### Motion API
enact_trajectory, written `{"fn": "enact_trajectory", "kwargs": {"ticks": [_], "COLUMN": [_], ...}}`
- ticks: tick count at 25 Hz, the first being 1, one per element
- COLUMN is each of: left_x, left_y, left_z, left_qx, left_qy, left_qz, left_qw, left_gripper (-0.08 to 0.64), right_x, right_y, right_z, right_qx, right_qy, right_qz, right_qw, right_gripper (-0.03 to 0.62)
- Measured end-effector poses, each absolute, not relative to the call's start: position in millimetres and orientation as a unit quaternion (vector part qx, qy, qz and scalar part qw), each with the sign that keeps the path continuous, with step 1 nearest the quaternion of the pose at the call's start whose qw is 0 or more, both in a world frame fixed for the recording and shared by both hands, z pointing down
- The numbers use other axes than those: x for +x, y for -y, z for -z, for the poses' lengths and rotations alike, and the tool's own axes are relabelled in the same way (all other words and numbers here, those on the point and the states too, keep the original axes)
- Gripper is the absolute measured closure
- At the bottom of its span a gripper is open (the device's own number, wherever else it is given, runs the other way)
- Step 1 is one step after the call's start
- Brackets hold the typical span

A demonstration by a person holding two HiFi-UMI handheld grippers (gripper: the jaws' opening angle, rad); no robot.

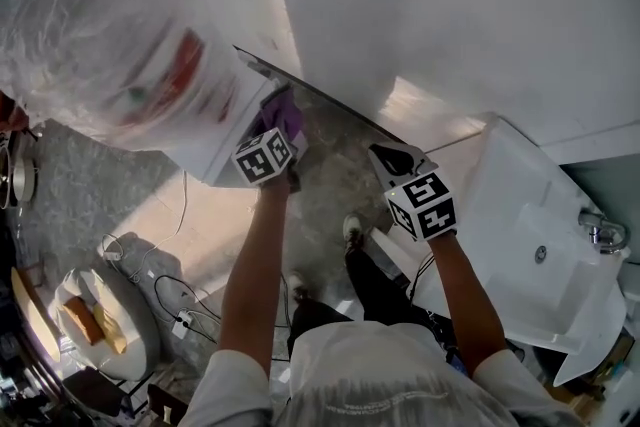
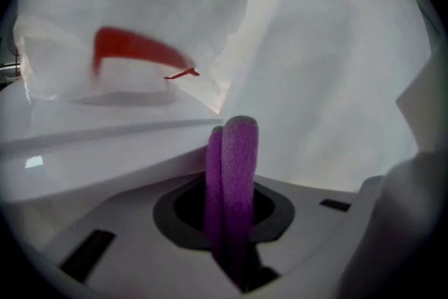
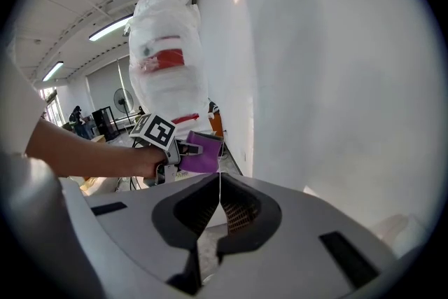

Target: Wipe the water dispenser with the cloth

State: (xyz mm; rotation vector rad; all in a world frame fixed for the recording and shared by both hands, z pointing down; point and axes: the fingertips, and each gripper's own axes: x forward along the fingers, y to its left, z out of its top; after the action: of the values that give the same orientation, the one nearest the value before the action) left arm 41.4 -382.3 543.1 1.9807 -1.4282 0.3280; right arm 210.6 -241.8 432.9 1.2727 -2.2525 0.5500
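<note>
The white water dispenser stands at the left, topped by a large bottle wrapped in clear plastic, with a red label. My left gripper is shut on a folded purple cloth, which it holds at the dispenser's upper corner next to the wall. In the left gripper view the cloth sticks up between the jaws, just right of the dispenser's white top edge. My right gripper hangs to the right, shut and holding nothing. The right gripper view shows its jaws closed, with the cloth beyond them.
A white wall runs behind the dispenser. A white sink with a metal tap stands at the right. On the floor at the lower left lie cables and a power strip beside a round stand.
</note>
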Motion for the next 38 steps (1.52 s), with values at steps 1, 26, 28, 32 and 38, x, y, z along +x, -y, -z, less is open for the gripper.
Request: {"fn": "enact_trajectory", "kwargs": {"ticks": [1, 26, 28, 32, 38], "left_x": [36, -127, -136, -140, -112], "left_y": [380, 237, 230, 215, 196], "left_z": [-543, -552, -553, -553, -555], "left_qx": [0.755, 0.719, 0.715, 0.721, 0.764], "left_qy": [0.551, 0.583, 0.586, 0.567, 0.502], "left_qz": [-0.12, -0.105, -0.1, -0.085, -0.123], "left_qw": [0.334, 0.364, 0.368, 0.388, 0.387], "left_gripper": [0.502, 0.499, 0.499, 0.499, 0.499], "right_x": [208, 98, 93, 89, 94], "right_y": [241, 177, 171, 165, 171], "right_z": [-433, -429, -430, -429, -433], "right_qx": [0.467, 0.495, 0.497, 0.499, 0.503], "right_qy": [0.825, 0.814, 0.813, 0.812, 0.81], "right_qz": [-0.2, -0.204, -0.205, -0.207, -0.212], "right_qw": [0.248, 0.224, 0.224, 0.22, 0.216], "right_gripper": [0.577, 0.577, 0.577, 0.577, 0.577]}}
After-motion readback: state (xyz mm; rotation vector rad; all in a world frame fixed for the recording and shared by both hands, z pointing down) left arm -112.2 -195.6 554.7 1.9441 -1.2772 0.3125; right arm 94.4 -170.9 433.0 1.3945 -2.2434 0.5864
